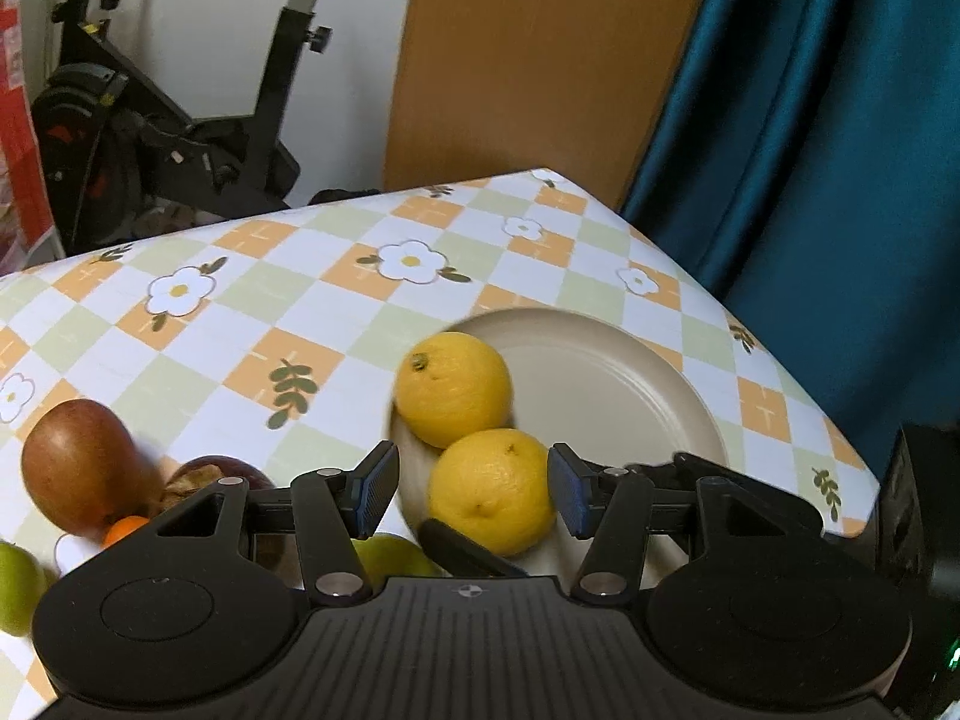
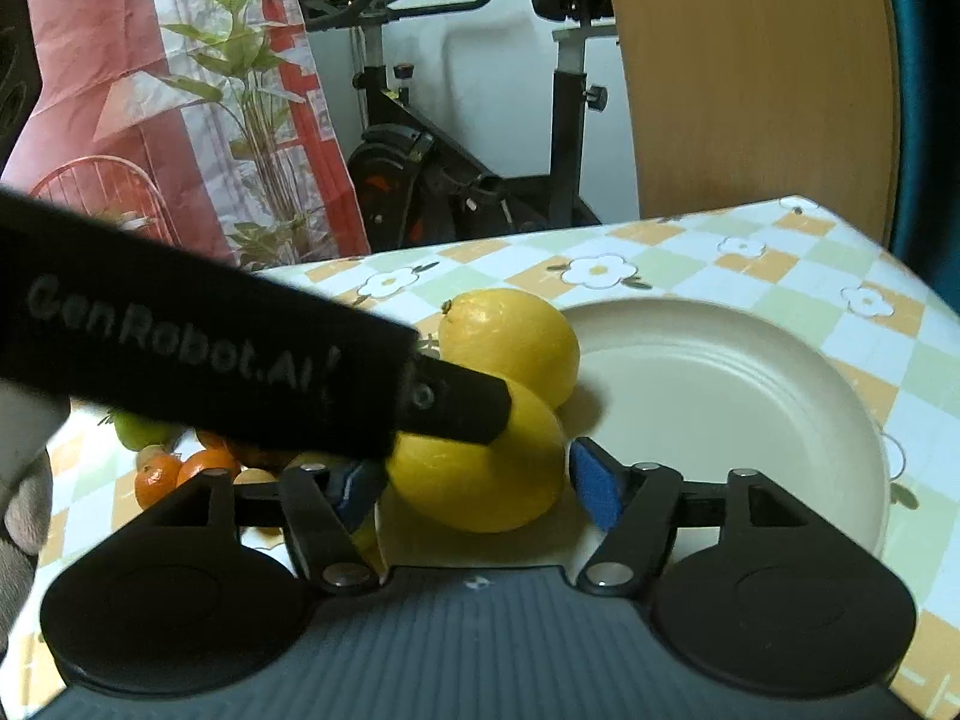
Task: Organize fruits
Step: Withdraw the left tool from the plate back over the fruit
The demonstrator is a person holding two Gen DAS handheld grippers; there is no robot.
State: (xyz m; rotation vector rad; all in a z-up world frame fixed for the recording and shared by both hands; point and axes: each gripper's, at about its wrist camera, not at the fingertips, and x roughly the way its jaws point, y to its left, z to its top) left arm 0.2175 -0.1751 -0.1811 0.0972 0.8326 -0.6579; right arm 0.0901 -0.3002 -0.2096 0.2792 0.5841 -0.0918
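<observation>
Two yellow lemons lie on a beige plate (image 1: 630, 384). In the left wrist view the near lemon (image 1: 492, 489) sits between the open fingers of my left gripper (image 1: 474, 489), apart from both pads; the far lemon (image 1: 453, 387) lies behind it. In the right wrist view the near lemon (image 2: 480, 468) sits between the open fingers of my right gripper (image 2: 474, 489), and the far lemon (image 2: 510, 342) touches it on the plate (image 2: 720, 396). The left gripper's black body (image 2: 210, 360) crosses above the near lemon.
Left of the plate lie a red-brown mango (image 1: 78, 462), a dark red fruit (image 1: 210, 474), green apples (image 1: 15, 582) and small oranges (image 2: 159, 477). The checked tablecloth (image 1: 300, 312) ends at a far edge. Behind stand an exercise bike (image 2: 456, 138), a wooden board (image 1: 528, 60) and a blue curtain (image 1: 810, 150).
</observation>
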